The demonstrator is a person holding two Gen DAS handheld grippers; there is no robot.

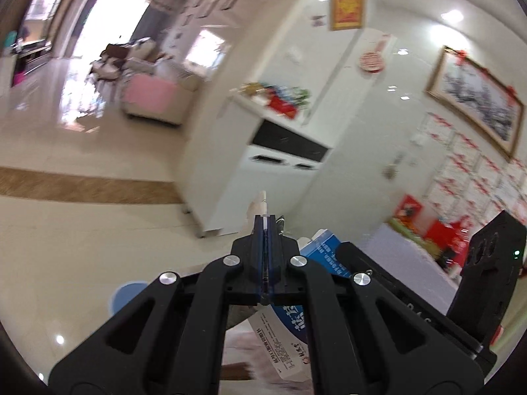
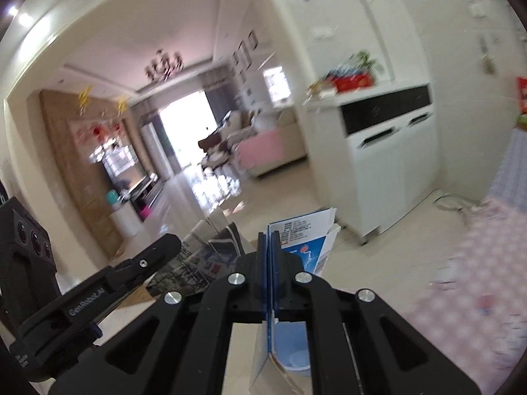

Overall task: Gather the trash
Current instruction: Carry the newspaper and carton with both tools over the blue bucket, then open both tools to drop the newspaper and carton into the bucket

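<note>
Home, living room off a tiled hall: sofa (image 2: 273, 151) and chandelier (image 2: 163, 65) centre frame, TV wall (image 2: 98, 151) left, white cabinet (image 2: 388, 161) right, framed pictures (image 1: 477, 98).

Floor (image 2: 388, 273): your glossy cream tile | Cabinet (image 2: 388, 151): white, against your white wall | Sofa (image 2: 263, 148): pink-draped | Window (image 2: 187, 121): bright daylight | Chandelier (image 2: 163, 65): overhead | Paintings (image 1: 477, 98): gold-framed

Two grippers: left gripper (image 1: 266, 227), right gripper (image 2: 272, 243). One blue-and-white carton (image 2: 306, 240), one folded newspaper (image 2: 204, 256), one blue bin (image 2: 293, 345), one white cabinet (image 2: 388, 171), two framed pictures.
</note>
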